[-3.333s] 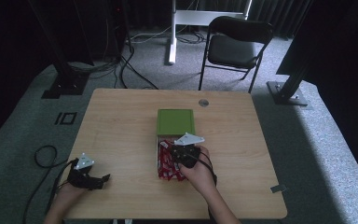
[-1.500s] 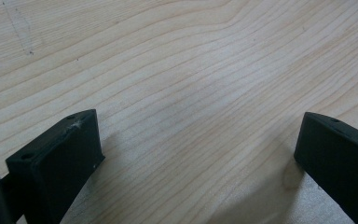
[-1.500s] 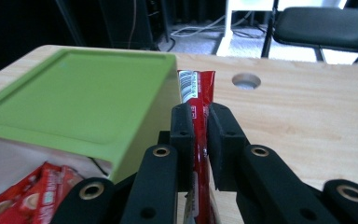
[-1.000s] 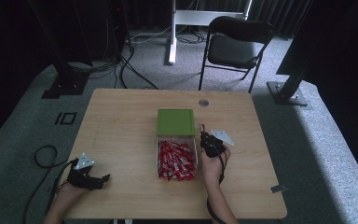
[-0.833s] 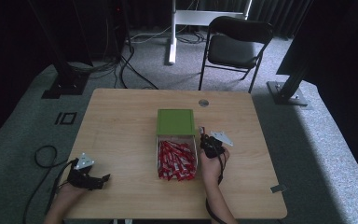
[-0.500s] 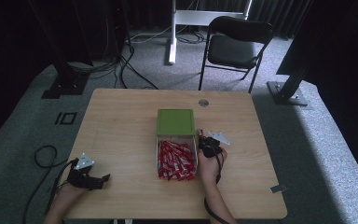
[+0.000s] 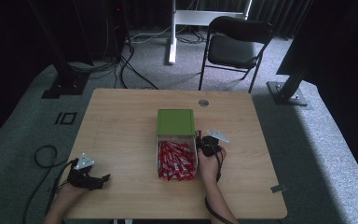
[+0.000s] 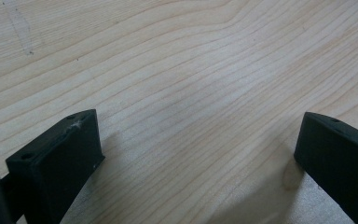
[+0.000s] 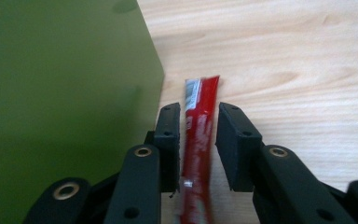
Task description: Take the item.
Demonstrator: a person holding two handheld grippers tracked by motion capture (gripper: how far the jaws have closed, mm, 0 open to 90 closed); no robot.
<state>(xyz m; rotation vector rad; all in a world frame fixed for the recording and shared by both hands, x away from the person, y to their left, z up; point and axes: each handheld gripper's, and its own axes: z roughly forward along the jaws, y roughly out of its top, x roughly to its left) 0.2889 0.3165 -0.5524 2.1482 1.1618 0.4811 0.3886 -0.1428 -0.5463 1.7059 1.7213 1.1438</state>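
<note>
An open box (image 7: 158, 158) in the middle of the table holds several red sachets (image 7: 176, 159); its green lid (image 7: 175, 122) lies flat behind it. My right gripper (image 7: 202, 141) is just right of the box, low over the table. In the right gripper view, my right gripper (image 9: 199, 112) has its jaws drawn close on either side of one red sachet (image 9: 201, 93), whose tip points out over the wood beside the green lid (image 9: 60, 93). My left gripper (image 7: 101, 179) rests at the near left edge, and my left gripper (image 8: 200, 140) is open over bare wood.
The wooden table (image 7: 121, 121) has a small round grommet (image 7: 203, 102) at its far edge. A folding chair (image 7: 237, 46) stands behind the table. Cables and stand feet (image 7: 60, 88) lie on the carpet at the far left. A small grey tag (image 7: 278, 188) sticks to the near right corner.
My right gripper came out of the box with a sachet and moved to the box's right side, then crept slightly closer to it. My left gripper has stayed put.
</note>
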